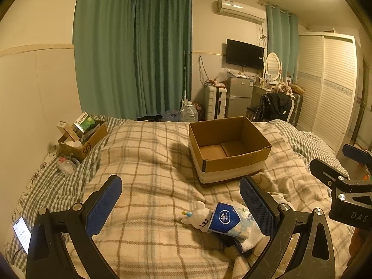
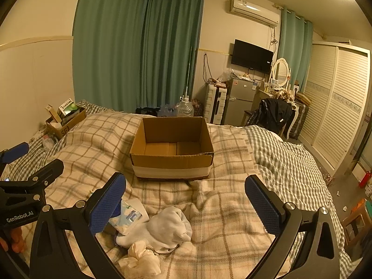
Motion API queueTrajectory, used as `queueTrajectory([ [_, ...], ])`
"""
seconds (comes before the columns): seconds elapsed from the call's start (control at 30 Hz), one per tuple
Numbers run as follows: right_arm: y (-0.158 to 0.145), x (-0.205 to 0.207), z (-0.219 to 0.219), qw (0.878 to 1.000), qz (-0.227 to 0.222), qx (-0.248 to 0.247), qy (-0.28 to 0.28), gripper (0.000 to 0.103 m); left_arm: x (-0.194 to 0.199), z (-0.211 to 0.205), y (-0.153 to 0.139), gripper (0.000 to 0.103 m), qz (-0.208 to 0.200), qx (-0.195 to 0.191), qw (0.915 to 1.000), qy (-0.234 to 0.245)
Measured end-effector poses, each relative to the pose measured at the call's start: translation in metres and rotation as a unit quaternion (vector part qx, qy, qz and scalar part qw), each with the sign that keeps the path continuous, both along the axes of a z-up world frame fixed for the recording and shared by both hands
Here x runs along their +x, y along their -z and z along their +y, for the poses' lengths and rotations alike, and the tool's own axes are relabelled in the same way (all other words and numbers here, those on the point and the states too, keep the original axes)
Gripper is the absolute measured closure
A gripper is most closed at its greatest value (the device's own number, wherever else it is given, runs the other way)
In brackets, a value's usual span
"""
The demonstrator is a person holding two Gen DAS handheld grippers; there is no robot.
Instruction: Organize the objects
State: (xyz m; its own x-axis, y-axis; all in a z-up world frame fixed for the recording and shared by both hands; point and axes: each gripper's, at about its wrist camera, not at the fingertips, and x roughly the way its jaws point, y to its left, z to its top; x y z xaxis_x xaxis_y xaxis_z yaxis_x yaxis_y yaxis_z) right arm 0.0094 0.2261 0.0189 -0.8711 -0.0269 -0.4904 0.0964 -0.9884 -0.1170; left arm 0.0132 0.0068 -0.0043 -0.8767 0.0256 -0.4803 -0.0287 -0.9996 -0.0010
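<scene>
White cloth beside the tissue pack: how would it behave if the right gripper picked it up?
The white cloth lies crumpled in soft folds, so it is probably floppy and light, likely to drape and trail. It touches the tissue pack, which may shift.

Blue-and-white tissue pack (image 1: 226, 218): "Vinda"
Black left gripper (image 2: 19, 216) body: "GenRobot.AI"
Brown cardboard box at ten o'clock (image 1: 87, 144): "SF"

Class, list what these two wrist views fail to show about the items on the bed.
- Tissue pack, left wrist view: its right end is behind the gripper finger.
- Tissue pack, right wrist view: mostly behind the gripper finger.
- Phone, left wrist view: screen text too small.
- Cardboard box, both views: near floor hidden by front wall.
</scene>
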Motion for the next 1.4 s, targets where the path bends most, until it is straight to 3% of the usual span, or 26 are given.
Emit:
queueTrajectory([
  [0.3, 0.009, 0.007, -0.005, 1.000, -0.015, 0.012, -0.011, 0.002, 0.004, 0.000, 0.015, 0.000, -0.022, -0.004, 0.9997, 0.006],
  [0.53, 0.061, 0.006, -0.020, 0.994, -0.097, 0.043, -0.039, 0.004, 0.003, 0.002, 0.054, 0.000, -0.083, -0.032, 0.9960, 0.000],
  [0.73, 0.099, 0.006, -0.034, 0.983, -0.159, 0.062, -0.068, 0.007, 0.000, -0.005, 0.075, 0.001, -0.120, -0.011, 0.9927, 0.001],
  [0.87, 0.115, 0.007, -0.035, 0.976, -0.192, 0.064, -0.079, 0.026, 0.000, -0.005, 0.079, 0.001, -0.125, -0.007, 0.9921, 0.007],
  [0.93, 0.116, 0.008, -0.034, 0.973, -0.203, 0.062, -0.088, 0.049, 0.000, -0.003, 0.080, 0.001, -0.127, -0.007, 0.9918, 0.012],
  [0.97, 0.115, 0.008, -0.034, 0.972, -0.207, 0.059, -0.094, 0.067, 0.000, -0.001, 0.080, 0.001, -0.128, -0.008, 0.9917, 0.015],
  [1.0, 0.113, 0.009, -0.033, 0.972, -0.205, 0.056, -0.097, 0.075, -0.003, -0.001, 0.079, 0.001, -0.129, -0.009, 0.9914, 0.017],
  [1.1, 0.100, 0.013, -0.029, 0.976, -0.185, 0.044, -0.106, 0.083, -0.005, 0.005, 0.078, 0.001, -0.134, -0.011, 0.9906, 0.026],
  [1.4, 0.053, -0.002, -0.006, 0.989, -0.107, 0.029, -0.094, 0.084, -0.035, 0.041, 0.090, 0.001, -0.171, -0.006, 0.9830, 0.066],
])
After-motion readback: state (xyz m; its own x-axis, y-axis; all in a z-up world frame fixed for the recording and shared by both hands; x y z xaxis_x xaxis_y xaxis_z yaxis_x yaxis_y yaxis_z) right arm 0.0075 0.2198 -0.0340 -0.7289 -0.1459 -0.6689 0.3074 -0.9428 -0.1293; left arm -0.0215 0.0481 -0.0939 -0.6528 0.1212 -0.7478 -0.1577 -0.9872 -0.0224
